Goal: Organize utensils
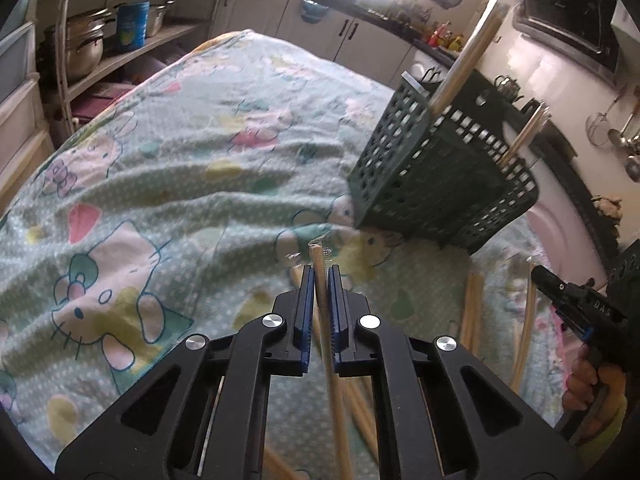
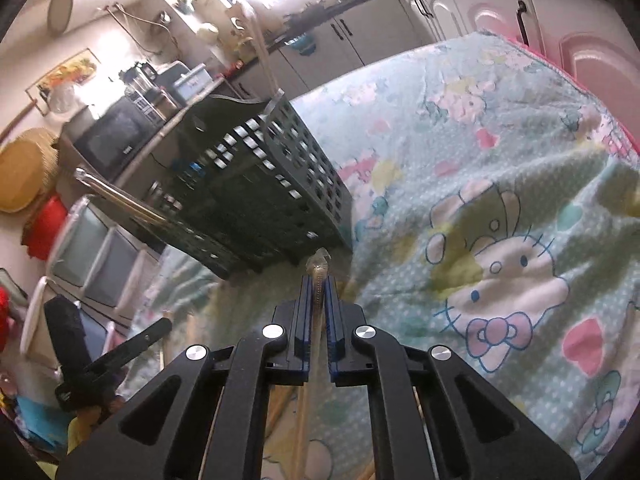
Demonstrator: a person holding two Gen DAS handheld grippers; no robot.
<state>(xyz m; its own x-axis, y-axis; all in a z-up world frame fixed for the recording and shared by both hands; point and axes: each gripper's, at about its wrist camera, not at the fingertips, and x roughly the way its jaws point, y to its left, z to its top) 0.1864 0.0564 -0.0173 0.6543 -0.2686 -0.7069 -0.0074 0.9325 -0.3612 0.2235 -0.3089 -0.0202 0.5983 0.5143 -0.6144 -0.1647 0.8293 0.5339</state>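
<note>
1. A perforated utensil basket (image 1: 440,176) stands on the cartoon-print cloth (image 1: 168,184), ahead and to the right of the left gripper (image 1: 321,276)
2. Chopsticks (image 1: 468,56) stand in the basket, leaning over its rim
3. Loose chopsticks (image 1: 472,312) lie on the cloth, between the two grippers
4. In the right wrist view the basket is ahead and to the left of the right gripper (image 2: 319,284)

One green basket (image 1: 432,168) stands on the cloth, with two bundles of chopsticks (image 1: 466,56) standing in it. Each of the two grippers holds one chopstick (image 1: 320,276). Loose chopsticks on the cloth cannot be counted.
</note>
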